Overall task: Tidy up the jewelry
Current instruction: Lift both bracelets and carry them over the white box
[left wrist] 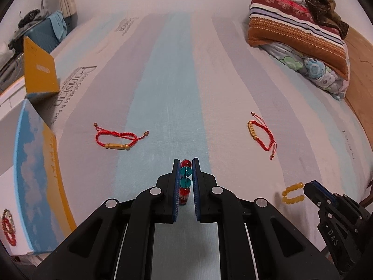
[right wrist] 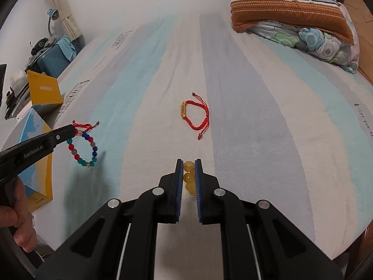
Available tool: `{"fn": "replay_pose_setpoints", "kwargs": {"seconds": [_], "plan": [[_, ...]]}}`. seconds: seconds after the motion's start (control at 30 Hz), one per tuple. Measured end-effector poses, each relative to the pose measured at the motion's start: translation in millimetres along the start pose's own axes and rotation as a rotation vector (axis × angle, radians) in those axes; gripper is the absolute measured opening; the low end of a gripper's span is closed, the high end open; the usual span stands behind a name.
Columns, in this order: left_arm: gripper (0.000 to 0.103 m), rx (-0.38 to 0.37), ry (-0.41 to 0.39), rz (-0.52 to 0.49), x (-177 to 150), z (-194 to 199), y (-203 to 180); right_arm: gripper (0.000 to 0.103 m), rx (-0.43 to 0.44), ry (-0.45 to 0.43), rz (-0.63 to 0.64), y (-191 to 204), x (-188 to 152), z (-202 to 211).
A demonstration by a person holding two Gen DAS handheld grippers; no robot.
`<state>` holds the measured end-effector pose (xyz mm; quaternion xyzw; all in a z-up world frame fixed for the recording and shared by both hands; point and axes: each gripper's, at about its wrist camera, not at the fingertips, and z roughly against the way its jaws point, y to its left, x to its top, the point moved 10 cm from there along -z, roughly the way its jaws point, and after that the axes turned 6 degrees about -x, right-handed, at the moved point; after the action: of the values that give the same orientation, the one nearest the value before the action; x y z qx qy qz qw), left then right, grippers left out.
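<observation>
Left tongs [left wrist: 185,170] clench a bracelet of red, teal and blue beads [left wrist: 185,182], lifted above the striped bed sheet [left wrist: 177,93]; right tongs [right wrist: 189,170] grip a yellow bead bracelet [right wrist: 188,178] near the bed's edge; two red cord bracelets lie loose on the sheet, one to the left [left wrist: 116,138], one to the right [left wrist: 262,134]; a box with a blue-and-yellow lid [left wrist: 35,177] sits at the left edge, with bracelets [left wrist: 8,228] inside it; folded bedding [left wrist: 298,37] is piled at the far right.
</observation>
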<state>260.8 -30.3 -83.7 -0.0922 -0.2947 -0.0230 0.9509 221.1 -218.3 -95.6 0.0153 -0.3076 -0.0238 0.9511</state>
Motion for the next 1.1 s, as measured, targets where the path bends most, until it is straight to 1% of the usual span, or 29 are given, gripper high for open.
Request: {"fn": "replay_pose_setpoints", "kwargs": {"seconds": [0.5,0.77,0.83,0.9,1.1], "plan": [[0.01,0.007,-0.028,-0.027,-12,48,4,0.009,-0.006,-0.053,0.029,18,1,48],[0.01,0.012,-0.055,-0.033,-18,81,12,0.009,-0.005,-0.072,0.023,26,3,64],[0.01,0.013,-0.063,-0.03,-19,89,16,0.009,0.007,-0.067,0.012,27,4,67],[0.01,0.011,-0.083,-0.031,-17,98,18,0.009,0.036,-0.05,-0.016,31,5,70],[0.01,0.03,-0.111,-0.009,-15,120,34,0.009,0.039,-0.083,0.01,54,18,92]]}}
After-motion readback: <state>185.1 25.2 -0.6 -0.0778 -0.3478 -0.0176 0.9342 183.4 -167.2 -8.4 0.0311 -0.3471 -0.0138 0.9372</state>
